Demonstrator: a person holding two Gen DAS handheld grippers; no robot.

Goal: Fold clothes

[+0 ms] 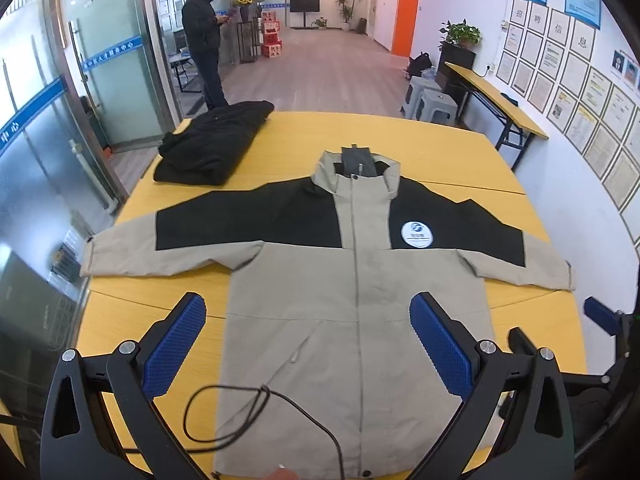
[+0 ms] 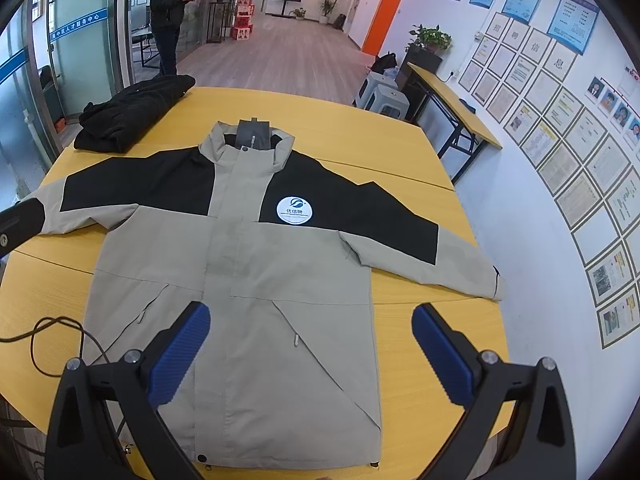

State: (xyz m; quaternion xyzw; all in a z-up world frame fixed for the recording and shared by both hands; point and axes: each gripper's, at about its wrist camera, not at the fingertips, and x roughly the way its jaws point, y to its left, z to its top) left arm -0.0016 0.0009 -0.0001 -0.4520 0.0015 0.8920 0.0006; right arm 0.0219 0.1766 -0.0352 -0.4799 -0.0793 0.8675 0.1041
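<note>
A beige-and-black zip-front hooded jacket (image 1: 320,280) lies face up on the round yellow wooden worktop (image 1: 132,332), zipped shut, hem toward the near edge and hood toward the far side. Both sleeves are spread straight out to left and right. That flat, open layout looks deliberate to me: it leaves each sleeve free to be lifted and turned in over the chest, so the folding seems not yet begun.

The left gripper (image 1: 308,344) hovers above the lower left front of the jacket, jaws wide apart with nothing between the blue ribbed pads (image 1: 176,344). The right gripper (image 2: 312,356) hangs over the lower right front, its jaws likewise spread and empty. They sit side by side near the hem, each on its own half, well placed to reach out for a sleeve or side seam.

A folded black garment (image 1: 212,144) rests at the far left, apart from the jacket, probably set aside as finished. A thin black cable (image 1: 240,412) loops across the near hem and could snag.
</note>
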